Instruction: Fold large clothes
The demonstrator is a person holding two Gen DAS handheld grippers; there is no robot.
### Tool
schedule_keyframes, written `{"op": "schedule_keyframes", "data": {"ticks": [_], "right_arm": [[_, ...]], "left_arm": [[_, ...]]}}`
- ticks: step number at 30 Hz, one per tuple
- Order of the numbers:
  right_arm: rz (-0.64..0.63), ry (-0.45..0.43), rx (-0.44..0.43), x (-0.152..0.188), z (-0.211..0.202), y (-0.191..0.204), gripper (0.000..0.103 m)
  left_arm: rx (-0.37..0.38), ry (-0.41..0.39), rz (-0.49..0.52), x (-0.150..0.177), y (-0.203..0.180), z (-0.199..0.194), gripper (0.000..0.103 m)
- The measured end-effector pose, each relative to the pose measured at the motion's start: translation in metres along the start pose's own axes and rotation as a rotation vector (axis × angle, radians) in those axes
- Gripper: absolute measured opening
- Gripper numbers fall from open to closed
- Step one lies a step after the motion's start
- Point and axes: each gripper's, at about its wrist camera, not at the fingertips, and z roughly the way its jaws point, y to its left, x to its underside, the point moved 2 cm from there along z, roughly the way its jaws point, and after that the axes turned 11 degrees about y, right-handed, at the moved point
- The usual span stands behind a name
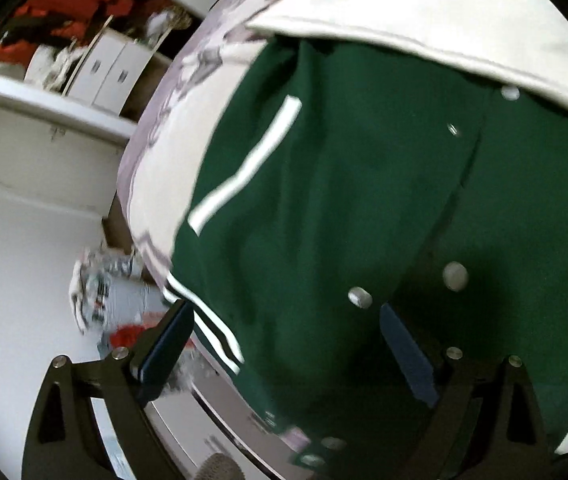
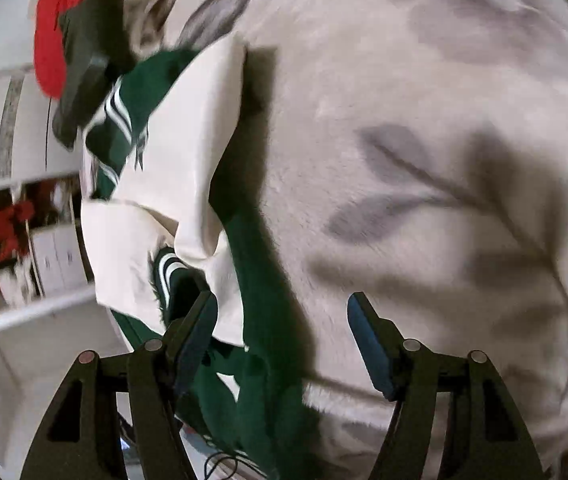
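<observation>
Right now your left wrist view is giving you what the right one is not: the green jacket (image 1: 344, 200) lying front-up on the pale leaf-print bedspread (image 1: 163, 132), its silver snaps (image 1: 455, 276) running up the front, a white pocket stripe (image 1: 251, 164) to the left and a cream sleeve (image 1: 424, 28) lying across the far side. Your left gripper (image 1: 284, 356) is tilting down over the near hem, its fingers (image 1: 167, 344) standing wide apart with green cloth between them but nothing pinched. The right wrist view is showing mostly bare bedspread (image 2: 424, 160), with the jacket (image 2: 259, 300) bunched at the left, cream sleeves (image 2: 195, 140) folding over the green and the striped cuff (image 2: 169, 268) peeking out. Your right gripper (image 2: 284, 344) is angling down, its jaws standing apart and gripping nothing; the left finger (image 2: 195, 340) is hanging just over the jacket's edge, the other over the bedspread. Red clothing (image 2: 55, 20) is lying at the far left.
</observation>
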Motion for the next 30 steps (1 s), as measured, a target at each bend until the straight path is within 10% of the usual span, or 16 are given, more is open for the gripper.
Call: {"op": "schedule_keyframes", "data": {"ticks": [9,13,23,24,25,30], "right_arm": [[0.127,-0.059,-0.293,-0.058,-0.004,-0.030,0.065],[0.185,-0.105,-0.349,-0.104,-0.027,-0.048,0.065],[0.164,0.211,-0.315,-0.184,0.029,-0.003,0.065],[0.173,0.241,-0.337,-0.182,0.035,0.000,0.051],[0.174,0.266,-0.327,-0.178,0.040,0.005,0.013],[0.007,0.077,-0.039,-0.154,0.015,0.058,0.006]], "left_arm": [[-0.022,0.008,-0.024,0.014,-0.014,-0.014,0.095],[-0.166,-0.078,-0.082,0.007,-0.009,-0.021,0.095],[-0.219,-0.012,-0.143,-0.023,-0.024,0.007,0.095],[-0.216,-0.012,-0.140,-0.021,-0.025,0.005,0.095],[-0.213,-0.011,-0.131,-0.020,-0.026,0.003,0.095],[-0.151,-0.012,-0.076,-0.013,-0.024,-0.016,0.095]]}}
